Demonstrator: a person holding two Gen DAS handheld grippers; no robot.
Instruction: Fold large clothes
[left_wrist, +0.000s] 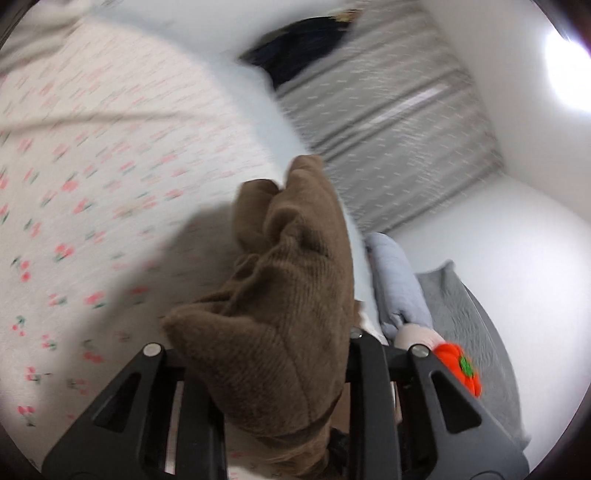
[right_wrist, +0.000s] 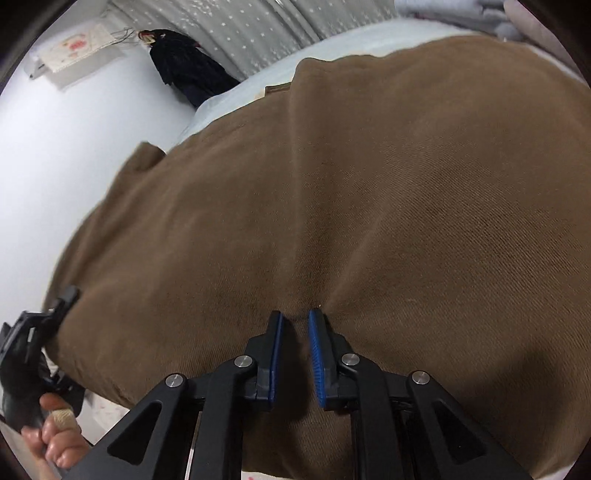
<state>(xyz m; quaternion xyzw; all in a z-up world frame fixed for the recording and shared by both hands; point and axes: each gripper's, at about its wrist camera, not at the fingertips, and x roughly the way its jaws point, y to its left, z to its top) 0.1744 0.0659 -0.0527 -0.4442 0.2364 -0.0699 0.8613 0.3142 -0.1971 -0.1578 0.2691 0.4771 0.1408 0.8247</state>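
We find the brown garment (right_wrist: 332, 192) spread across the bed (left_wrist: 92, 184), long axis left to right, one bunched corner clamped in the left gripper (left_wrist: 280, 354). The right gripper (right_wrist: 295, 321) pinches a small fold; the garment's far edges are cut off.

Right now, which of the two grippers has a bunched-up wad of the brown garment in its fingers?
The left gripper: brown garment bulges up thickly between its fingers. The right gripper only pinches a small fold of flat-lying cloth at its tips.
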